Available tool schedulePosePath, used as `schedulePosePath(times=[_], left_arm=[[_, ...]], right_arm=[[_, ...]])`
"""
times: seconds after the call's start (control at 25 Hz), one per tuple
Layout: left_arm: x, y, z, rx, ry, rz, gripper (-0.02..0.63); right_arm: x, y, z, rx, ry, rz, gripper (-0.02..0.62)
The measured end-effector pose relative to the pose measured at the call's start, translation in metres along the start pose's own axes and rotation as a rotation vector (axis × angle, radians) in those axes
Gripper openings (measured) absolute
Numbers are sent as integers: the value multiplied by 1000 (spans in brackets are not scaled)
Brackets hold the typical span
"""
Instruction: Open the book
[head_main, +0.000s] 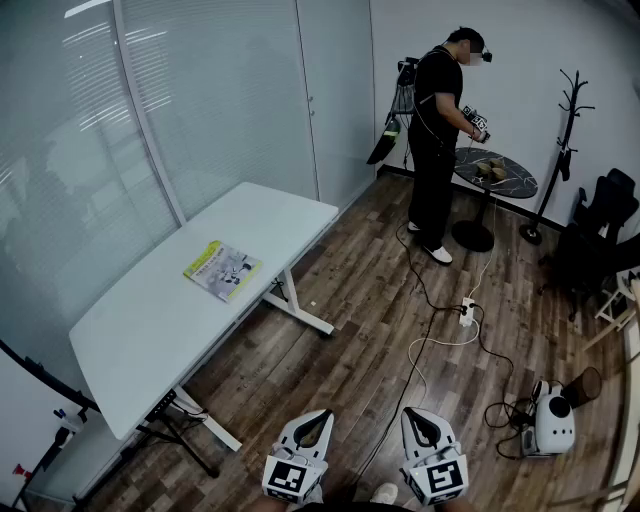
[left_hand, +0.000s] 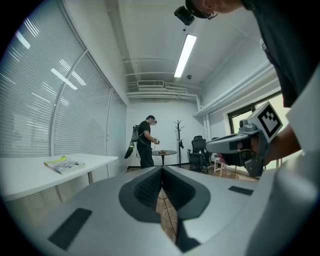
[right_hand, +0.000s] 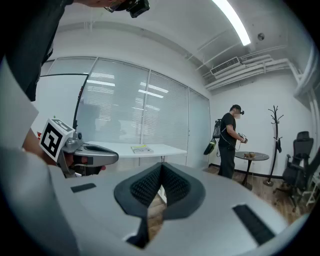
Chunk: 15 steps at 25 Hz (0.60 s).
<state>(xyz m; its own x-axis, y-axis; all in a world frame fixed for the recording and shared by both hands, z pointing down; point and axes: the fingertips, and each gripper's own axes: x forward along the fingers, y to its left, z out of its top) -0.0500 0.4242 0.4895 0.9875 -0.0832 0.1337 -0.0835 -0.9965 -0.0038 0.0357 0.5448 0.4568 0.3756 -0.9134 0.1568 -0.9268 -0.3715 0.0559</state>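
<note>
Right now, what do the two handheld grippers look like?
The left gripper and right gripper match. Each has a light grey shell tapering to a point, black ribbed pads lining the jaws, and a white cube with black square markers at the rear.

Left tongs and right tongs: light grey moulded shells, broad at the rear, tapering to rounded tips. Fitted with black ribbed pads inside a dark V-shaped recess. Marked with flat black rectangular insets on the upper shell. Topped at the rear with a white marker cube bearing black square codes. Clothing: dark top. Headgear: black head camera.
</note>
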Motion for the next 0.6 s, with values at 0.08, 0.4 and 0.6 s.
schedulePosePath(times=[0.08, 0.4, 0.6], left_arm=[[1, 6, 5, -3, -13, 3, 13], [-1, 15, 8, 34, -13, -37, 13], [-6, 24, 11, 37, -16, -67, 13]], right_arm=[[5, -2, -2, 6, -18, -8, 3], [18, 10, 2, 22, -19, 1, 3], [30, 15, 8, 60, -26, -19, 6]])
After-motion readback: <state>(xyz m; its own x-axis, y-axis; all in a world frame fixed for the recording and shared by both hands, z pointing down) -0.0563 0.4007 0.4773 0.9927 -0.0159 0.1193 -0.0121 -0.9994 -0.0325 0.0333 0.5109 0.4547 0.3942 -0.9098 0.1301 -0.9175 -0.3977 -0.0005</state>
